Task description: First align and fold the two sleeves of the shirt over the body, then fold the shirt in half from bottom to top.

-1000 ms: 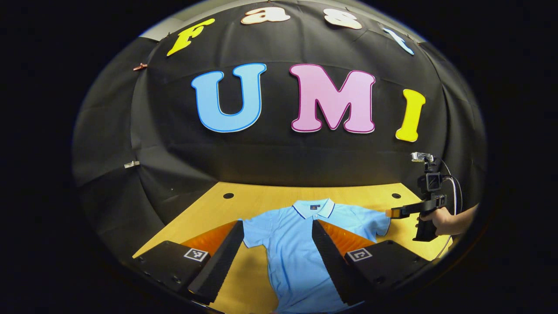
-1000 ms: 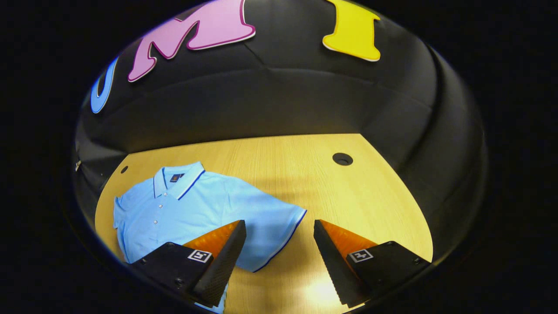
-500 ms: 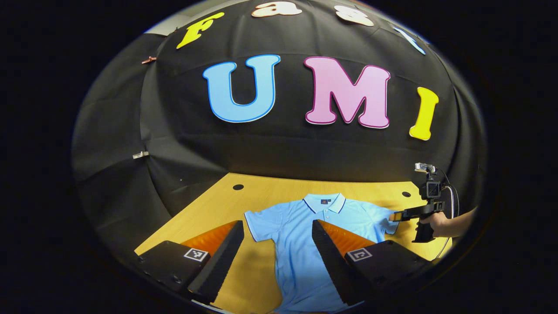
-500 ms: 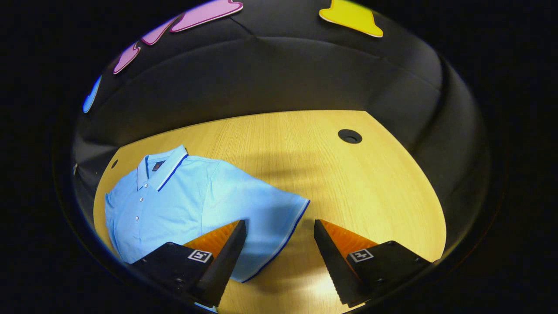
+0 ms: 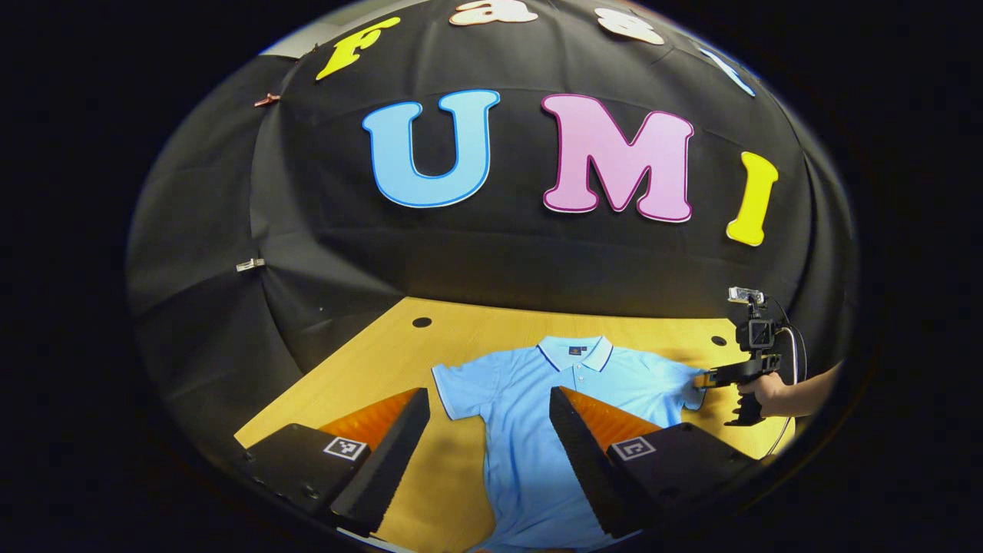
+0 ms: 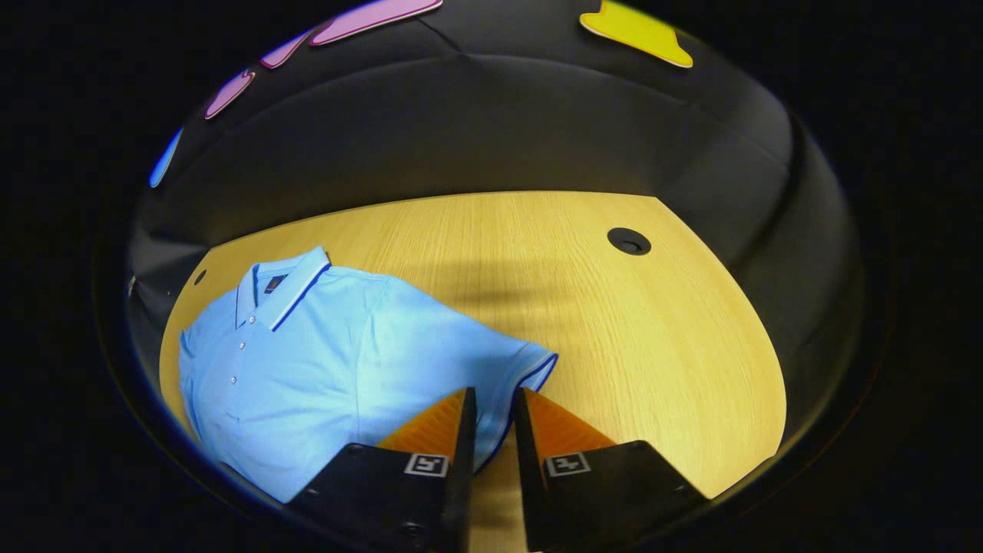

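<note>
You are at the very start: the shirt [image 5: 537, 430] lies flat and face up on the worktop [image 6: 614, 322], both sleeves spread out to the sides, nothing folded yet. Both sleeve folds and the bottom-to-top fold are left to do.

Your right tool [image 6: 491, 418] has its fingers drawn narrow around the hem of the right sleeve [image 6: 507, 376], with the edge running between them; whether both fingers truly press the cloth, I cannot tell. In the left gripper view it shows far off at that sleeve's end [image 5: 710, 378], held by your hand [image 5: 768, 392].

Your left tool [image 5: 488, 418] is spread wide, holding nothing, above the shirt's body and near the left sleeve [image 5: 457, 384].

The shirt's long axis runs from the collar [image 5: 574, 353], pointing at the back wall, down toward you.
</note>
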A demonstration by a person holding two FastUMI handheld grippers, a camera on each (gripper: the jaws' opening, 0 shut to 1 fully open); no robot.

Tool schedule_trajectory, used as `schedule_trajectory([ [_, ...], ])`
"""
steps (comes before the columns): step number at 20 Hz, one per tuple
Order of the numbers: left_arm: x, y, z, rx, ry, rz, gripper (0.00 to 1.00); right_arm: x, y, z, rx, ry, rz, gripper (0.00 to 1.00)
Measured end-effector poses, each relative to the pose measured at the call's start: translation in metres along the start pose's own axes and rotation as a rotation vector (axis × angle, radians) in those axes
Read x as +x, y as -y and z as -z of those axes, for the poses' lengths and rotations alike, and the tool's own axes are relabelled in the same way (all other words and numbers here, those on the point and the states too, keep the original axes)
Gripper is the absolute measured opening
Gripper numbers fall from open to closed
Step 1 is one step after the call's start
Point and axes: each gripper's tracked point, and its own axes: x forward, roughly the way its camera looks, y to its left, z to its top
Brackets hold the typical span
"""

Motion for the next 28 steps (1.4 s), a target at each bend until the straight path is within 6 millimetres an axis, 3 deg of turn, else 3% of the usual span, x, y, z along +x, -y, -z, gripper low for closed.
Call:
schedule_trajectory([
  [1,0.000,0.000,-0.001,0.003,0.004,0.001,0.99,-0.001,-0.002,0.001,-0.003,-0.003,-0.001,0.28],
  [2,-0.001,0.001,0.001,0.004,0.002,0.003,1.00,0.002,-0.002,0.001,-0.014,0.004,0.008,0.10],
  [4,-0.005,-0.001,0.002,-0.001,0.002,0.001,0.99,-0.001,-0.010,-0.001,-0.026,0.006,-0.007,0.07],
  [8,-0.007,-0.007,0.007,-0.008,0.005,-0.007,1.00,-0.006,-0.017,-0.008,-0.040,0.008,-0.024,0.06],
  [15,-0.012,-0.017,0.010,-0.005,0.019,-0.025,0.99,-0.031,-0.045,-0.051,-0.117,0.086,-0.063,0.06],
  [21,-0.025,-0.021,0.011,-0.020,0.034,-0.009,1.00,-0.043,-0.105,-0.060,-0.199,0.109,-0.135,0.06],
  [28,-0.036,-0.051,0.022,-0.015,0.020,-0.044,0.99,-0.045,-0.190,-0.057,-0.287,0.115,-0.233,0.06],
])
